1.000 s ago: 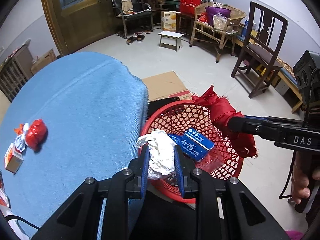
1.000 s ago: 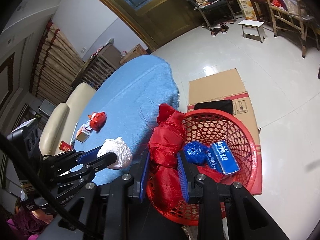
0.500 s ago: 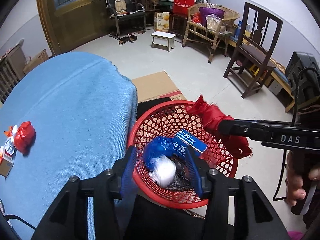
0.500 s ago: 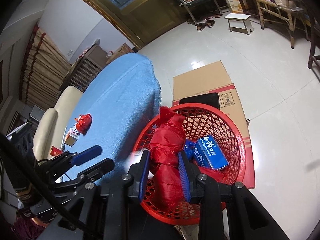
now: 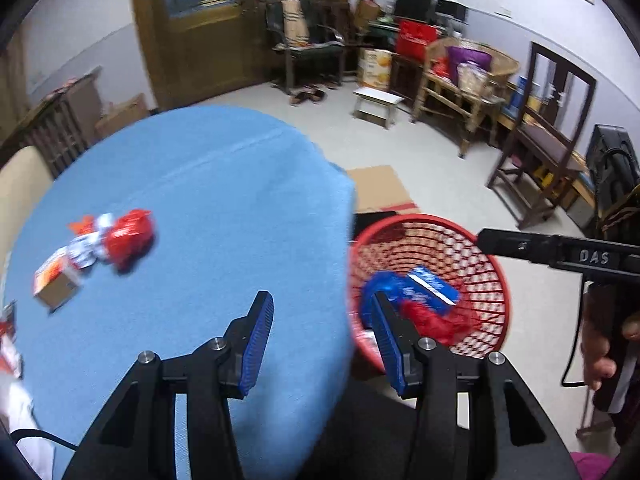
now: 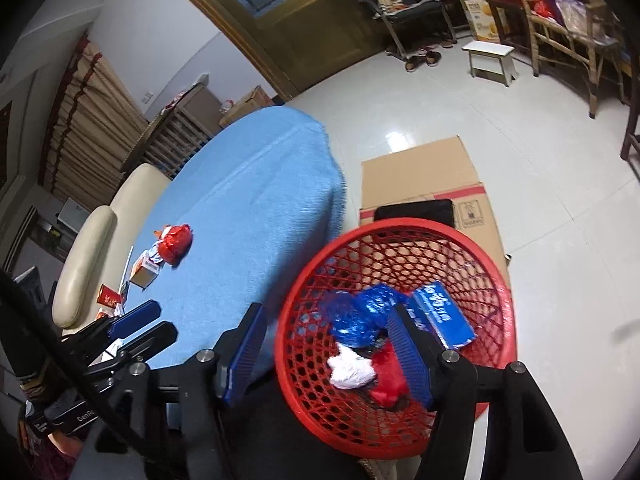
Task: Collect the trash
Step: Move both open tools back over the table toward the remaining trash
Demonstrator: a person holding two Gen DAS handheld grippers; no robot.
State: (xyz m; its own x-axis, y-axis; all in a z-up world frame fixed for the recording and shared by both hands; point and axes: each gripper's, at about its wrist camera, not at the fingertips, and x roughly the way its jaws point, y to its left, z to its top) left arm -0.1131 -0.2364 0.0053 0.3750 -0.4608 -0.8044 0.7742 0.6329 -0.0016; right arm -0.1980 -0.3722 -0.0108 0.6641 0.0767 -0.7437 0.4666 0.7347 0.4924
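Claws first: the left claw (image 5: pixel 320 344) stands part-way apart with nothing between its blue pads, hanging over the edge of the blue-covered worktop (image 5: pixel 208 200). The right claw (image 6: pixel 328 356) is opening above the red mesh basket (image 6: pixel 492 264), and nothing is held between its jaws either.

In the basket lie a white crumpled wad (image 6: pixel 352 372), a red bag (image 6: pixel 388 380), a blue bag (image 6: pixel 364 312) and a blue carton (image 6: pixel 442 316).

Farther out on the worktop, well apart from both claws, the remaining trash sits in a small cluster: a red crumpled wrapper (image 5: pixel 130 234) touching a white-and-red scrap, and just beside them a small cardboard box (image 5: pixel 56 280).

The wrapper looks light, soft and crinkly, so it should squash under the pads; a pinch across its bulging middle would likely hold. The box seems light but stiffer, best taken across its two flat sides. Loose foil may slip, and a shallow pinch could tear off only a corner.
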